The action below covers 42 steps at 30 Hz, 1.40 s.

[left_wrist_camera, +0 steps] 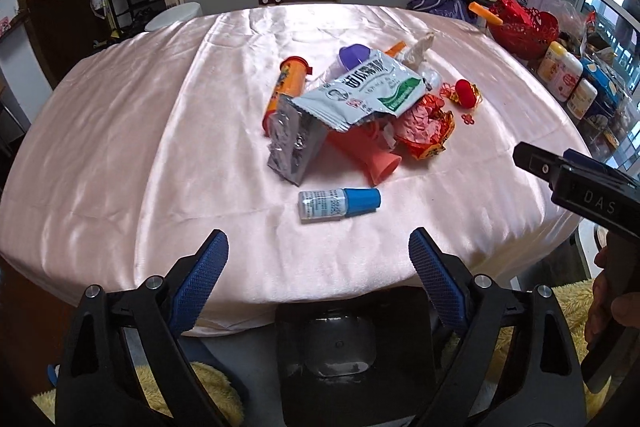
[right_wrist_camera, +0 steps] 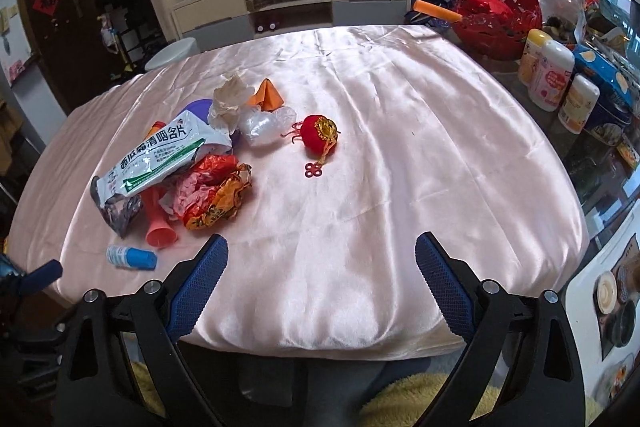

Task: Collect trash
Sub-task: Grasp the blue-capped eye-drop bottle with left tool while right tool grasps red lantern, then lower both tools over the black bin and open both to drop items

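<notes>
A counter (left_wrist_camera: 120,155) draped in shiny pink cloth carries a heap of trash ahead of the left gripper (left_wrist_camera: 318,259): a grey-white packet (left_wrist_camera: 360,95), orange tube (left_wrist_camera: 286,83), pink cup (left_wrist_camera: 372,159), crumpled red wrapper (left_wrist_camera: 424,127). A blue-capped bottle (left_wrist_camera: 340,205) lies nearest that gripper; a red ornament (right_wrist_camera: 320,133) lies apart, ahead of the right gripper (right_wrist_camera: 322,259).

The left tongs (left_wrist_camera: 318,247), low in their own frame, have black plastic arms with round silver screws and blue cross-hatched pads (left_wrist_camera: 202,277). The right tongs (right_wrist_camera: 322,247) match them (same pads, same screws); in the left view's right edge their black body bears the pale letters "DAS".
</notes>
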{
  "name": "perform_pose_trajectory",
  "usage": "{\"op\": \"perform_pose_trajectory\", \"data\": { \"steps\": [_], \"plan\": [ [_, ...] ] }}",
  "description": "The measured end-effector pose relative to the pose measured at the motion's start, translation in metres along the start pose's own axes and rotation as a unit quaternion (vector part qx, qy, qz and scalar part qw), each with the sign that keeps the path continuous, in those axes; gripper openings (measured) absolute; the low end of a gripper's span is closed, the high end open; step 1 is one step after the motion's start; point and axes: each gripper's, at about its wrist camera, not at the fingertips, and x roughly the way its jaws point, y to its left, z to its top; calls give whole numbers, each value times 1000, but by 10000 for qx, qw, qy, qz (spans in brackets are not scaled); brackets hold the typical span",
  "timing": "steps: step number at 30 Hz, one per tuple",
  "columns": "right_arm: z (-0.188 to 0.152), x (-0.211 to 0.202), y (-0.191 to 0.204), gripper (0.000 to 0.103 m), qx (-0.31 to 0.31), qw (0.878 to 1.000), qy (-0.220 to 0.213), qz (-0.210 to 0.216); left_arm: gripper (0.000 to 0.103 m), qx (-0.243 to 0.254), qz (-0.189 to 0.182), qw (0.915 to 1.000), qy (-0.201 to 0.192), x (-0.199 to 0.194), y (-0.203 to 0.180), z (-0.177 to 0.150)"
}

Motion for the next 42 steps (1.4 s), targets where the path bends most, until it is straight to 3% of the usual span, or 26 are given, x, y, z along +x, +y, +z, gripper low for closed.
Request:
{"op": "perform_pose_trajectory", "data": {
  "steps": [6,9,19,23,27,34,42],
  "plan": [
    [21,30,-2,77,-56,9999,133,62,77,111,31,9995,296,35,-11,6],
    [31,46,-5,75,8,9997,202,147,73,44,51,9992,386,46,-11,9],
    [66,89,-2,61,-24,9997,216,96,65,145,167,9993,298,58,-14,21],
    [69,106,-3,44,-7,9993,347,125,55,155,166,9994,252,59,-12,25],
    [68,105,-2,35,-134,9995,265,109,55,196,143,9994,241,59,-11,25],
    [59,89,-9,34,-85,9995,274,118,55,46,74,9996,253,50,-2,18],
    [30,33,1,34,-268,9987,156,396,55,167,117,9998,47,12,-6,3]
  ]
}}
